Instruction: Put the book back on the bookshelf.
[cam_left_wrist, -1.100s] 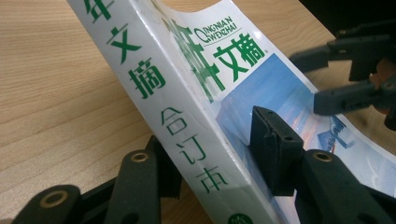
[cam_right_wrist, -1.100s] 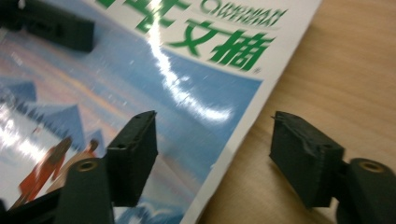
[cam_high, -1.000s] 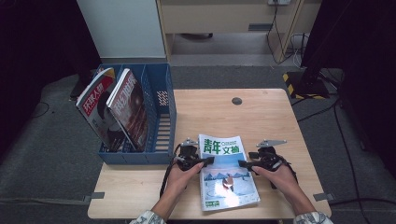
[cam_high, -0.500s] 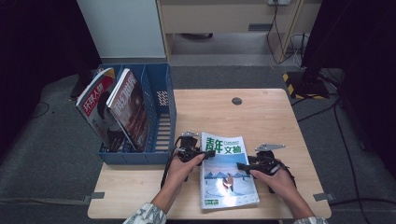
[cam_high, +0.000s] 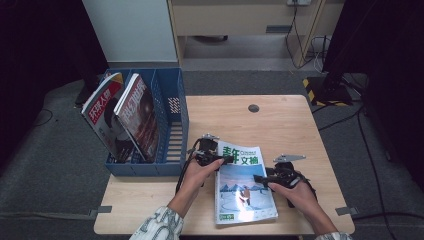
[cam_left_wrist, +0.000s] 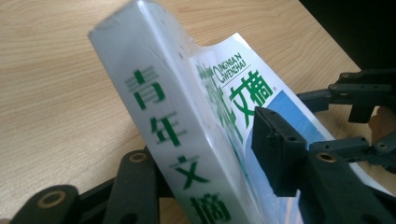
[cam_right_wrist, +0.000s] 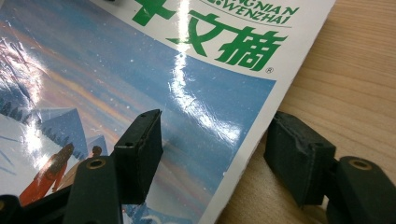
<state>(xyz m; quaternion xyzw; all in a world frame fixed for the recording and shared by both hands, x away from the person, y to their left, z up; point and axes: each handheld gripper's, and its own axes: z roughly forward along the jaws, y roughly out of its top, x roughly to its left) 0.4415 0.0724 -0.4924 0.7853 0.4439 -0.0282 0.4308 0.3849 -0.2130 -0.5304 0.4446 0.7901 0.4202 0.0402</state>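
Observation:
A magazine (cam_high: 244, 190) with green characters and a blue snowy cover lies near the front edge of the wooden table (cam_high: 285, 125). My left gripper (cam_high: 220, 160) is at its top left corner, shut on the spine side. In the left gripper view the magazine (cam_left_wrist: 168, 121) is tilted up between the jaws of the left gripper (cam_left_wrist: 205, 149), which have just been closing. My right gripper (cam_high: 260, 178) is at the right edge. In its own view the right gripper (cam_right_wrist: 217, 140) is open, astride the edge of the magazine (cam_right_wrist: 140, 70), after narrowing a little.
A blue file rack (cam_high: 172, 120) stands at the table's left side, with two magazines (cam_high: 102, 115) (cam_high: 140, 115) leaning in it. A small dark round cap (cam_high: 253, 108) sits at the table's far middle. Cables run over the floor at the back right.
My left gripper has moved away from the person along the magazine's left edge to its top corner, and that edge has risen. The right gripper has hardly moved.

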